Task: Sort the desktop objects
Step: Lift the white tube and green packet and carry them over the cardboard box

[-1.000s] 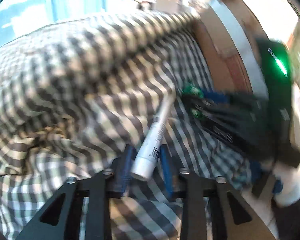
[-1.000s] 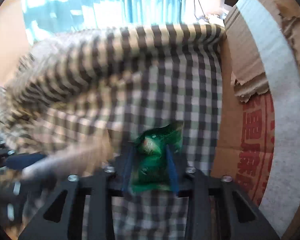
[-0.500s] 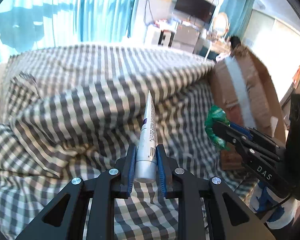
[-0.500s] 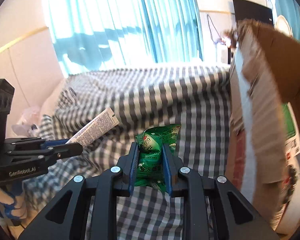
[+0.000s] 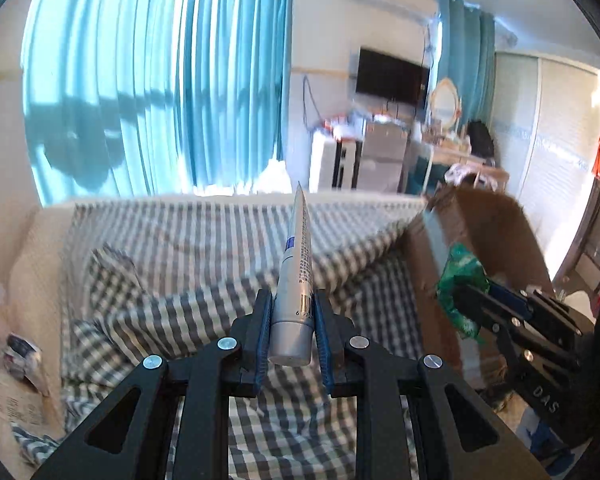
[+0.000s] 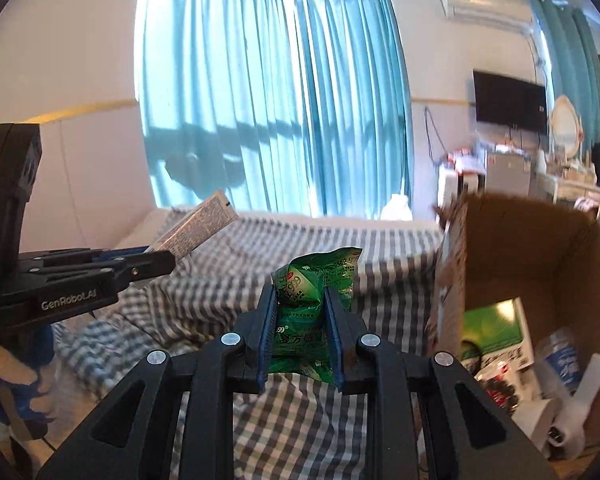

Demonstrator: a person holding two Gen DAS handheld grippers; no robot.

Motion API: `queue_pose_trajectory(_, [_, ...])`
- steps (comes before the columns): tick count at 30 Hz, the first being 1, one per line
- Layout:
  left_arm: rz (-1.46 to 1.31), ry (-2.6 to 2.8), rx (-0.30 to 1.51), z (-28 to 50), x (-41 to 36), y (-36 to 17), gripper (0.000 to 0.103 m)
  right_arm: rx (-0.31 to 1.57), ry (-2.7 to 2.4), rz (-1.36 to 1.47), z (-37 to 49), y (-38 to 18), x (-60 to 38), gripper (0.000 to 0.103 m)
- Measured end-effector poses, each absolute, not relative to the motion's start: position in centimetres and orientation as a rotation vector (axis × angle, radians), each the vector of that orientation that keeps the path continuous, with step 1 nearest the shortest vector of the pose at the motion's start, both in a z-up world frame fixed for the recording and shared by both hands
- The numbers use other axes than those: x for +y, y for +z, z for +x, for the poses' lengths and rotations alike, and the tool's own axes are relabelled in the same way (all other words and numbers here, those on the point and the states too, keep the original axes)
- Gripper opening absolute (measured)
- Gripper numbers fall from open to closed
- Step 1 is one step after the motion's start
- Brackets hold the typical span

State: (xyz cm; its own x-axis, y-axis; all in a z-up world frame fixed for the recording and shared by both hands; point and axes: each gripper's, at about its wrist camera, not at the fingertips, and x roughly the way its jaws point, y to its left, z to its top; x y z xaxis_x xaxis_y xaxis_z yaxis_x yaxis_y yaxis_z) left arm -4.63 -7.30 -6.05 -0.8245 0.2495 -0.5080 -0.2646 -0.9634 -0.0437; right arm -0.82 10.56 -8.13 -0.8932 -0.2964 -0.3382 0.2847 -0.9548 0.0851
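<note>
The left hand-held gripper (image 5: 291, 330) is clamped on a silver-white tube (image 5: 296, 280), its blue pads pressing the cap end while the flat crimped end points up and away, above a checked cloth (image 5: 204, 280) spread over the tabletop. The right hand-held gripper (image 6: 301, 334) is clamped on a crumpled green packet (image 6: 316, 280), which sticks up between its pads. Each gripper shows in the other's view, side by side and apart, both lifted clear of the cloth. To the right stands an open cardboard box (image 6: 540, 248); inside lie a green-and-white carton (image 6: 496, 332), a clear plastic bottle (image 6: 560, 356) and a white object too unclear to name. Blue curtains (image 6: 268, 92) hang behind.
</note>
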Motion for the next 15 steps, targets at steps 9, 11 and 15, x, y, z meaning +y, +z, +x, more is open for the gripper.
queue_pose_trajectory(9, [-0.395,2.821,-0.012,0.7,-5.4,-0.7,0.021,0.011,-2.856,0.302,3.4,-3.8,10.7,0.023])
queue_pose_trajectory(11, [-0.364,2.829,-0.014,1.3,-5.2,0.0,0.021,0.015,-2.868,0.267,4.4,-3.2,11.3,0.023])
queue_pose_trajectory(15, [-0.308,2.847,-0.037,2.1,-4.7,1.1,0.021,0.017,-2.893,0.18,6.3,-1.5,12.6,0.023])
